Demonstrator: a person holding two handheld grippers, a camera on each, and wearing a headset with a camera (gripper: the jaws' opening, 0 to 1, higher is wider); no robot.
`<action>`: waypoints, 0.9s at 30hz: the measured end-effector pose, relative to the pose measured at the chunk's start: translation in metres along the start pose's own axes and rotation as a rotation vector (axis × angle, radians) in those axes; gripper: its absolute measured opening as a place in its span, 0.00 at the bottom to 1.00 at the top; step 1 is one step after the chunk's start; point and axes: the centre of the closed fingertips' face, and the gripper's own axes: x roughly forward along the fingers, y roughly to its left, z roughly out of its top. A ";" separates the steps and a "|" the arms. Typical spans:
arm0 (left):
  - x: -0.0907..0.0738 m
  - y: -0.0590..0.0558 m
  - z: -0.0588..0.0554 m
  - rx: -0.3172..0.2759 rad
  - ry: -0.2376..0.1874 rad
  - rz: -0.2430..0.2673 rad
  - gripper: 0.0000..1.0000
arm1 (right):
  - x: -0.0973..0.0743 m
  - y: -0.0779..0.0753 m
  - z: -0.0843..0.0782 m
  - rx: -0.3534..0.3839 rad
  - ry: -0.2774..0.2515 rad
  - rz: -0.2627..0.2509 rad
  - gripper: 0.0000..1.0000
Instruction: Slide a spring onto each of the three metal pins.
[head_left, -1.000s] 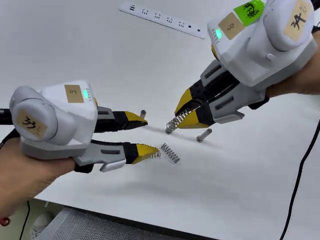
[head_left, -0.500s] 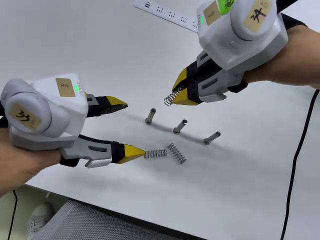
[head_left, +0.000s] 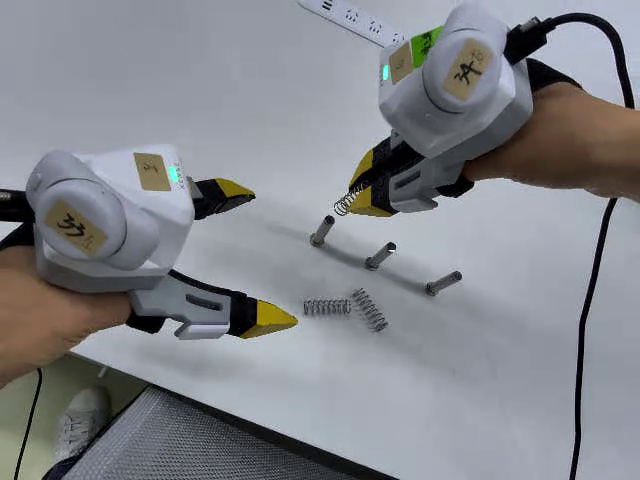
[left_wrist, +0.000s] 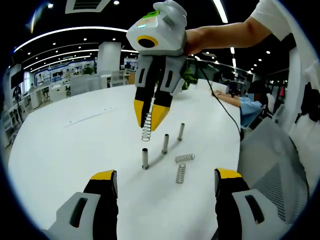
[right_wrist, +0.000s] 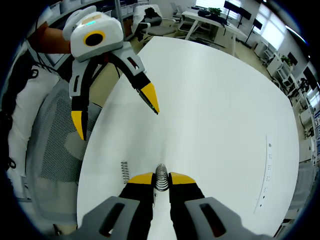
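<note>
All three pins are bare: the left pin (head_left: 322, 231), middle pin (head_left: 380, 256) and right pin (head_left: 443, 283) stand in a slanting row at the centre of the head view, and none carries a spring. By my reading, nothing is finished yet and all three fittings are left to do.

The first one looks close. The held spring (head_left: 349, 200) hangs just above the left pin, to its upper right in the head view. In the left gripper view it dangles straight over that pin with a small gap, not on it. The right gripper (head_left: 358, 202), coming in from the upper right, has its jaws closed on the spring's top end.

The left loose spring (head_left: 327, 306) and right loose spring (head_left: 371, 309) lie just beside each other on the table (head_left: 200, 80), below the row of pins, untouched.

The left gripper (head_left: 262, 255) sits at the lower left of the head view, jaws spread wide and holding nothing, with its lower tip near the left loose spring.
</note>
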 end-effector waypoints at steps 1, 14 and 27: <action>0.000 0.001 -0.001 -0.004 0.000 0.001 0.82 | 0.002 0.000 0.000 -0.001 0.003 0.002 0.12; 0.003 0.001 -0.005 -0.027 -0.001 -0.008 0.83 | 0.013 -0.001 -0.002 -0.013 0.041 0.029 0.12; 0.005 0.000 -0.006 -0.038 -0.010 -0.018 0.82 | 0.021 -0.001 -0.007 -0.029 0.067 0.039 0.12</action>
